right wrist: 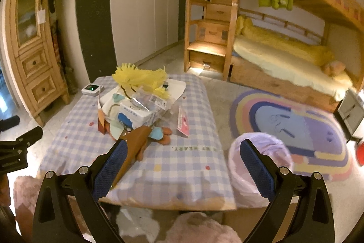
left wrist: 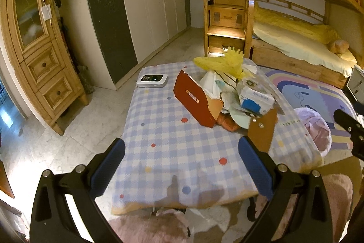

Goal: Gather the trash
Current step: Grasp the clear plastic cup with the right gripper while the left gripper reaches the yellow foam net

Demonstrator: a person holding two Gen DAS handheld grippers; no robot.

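Checked tablecloth [right wrist: 182, 163] lettered "MY HEART", blue-white pack [right wrist: 134, 116] print unreadable, both hand-held grippers [left wrist: 182, 169] [right wrist: 184, 171] spread wide, empty

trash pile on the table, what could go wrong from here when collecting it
The pile is loosely stacked, so pulling one piece could topple the red box or tissue pack. The white device sits near it and might be taken as trash. The bin bag stands off the table edge, so drops could miss it.

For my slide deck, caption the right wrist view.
Open right tool above checkered table, trash pile ahead.
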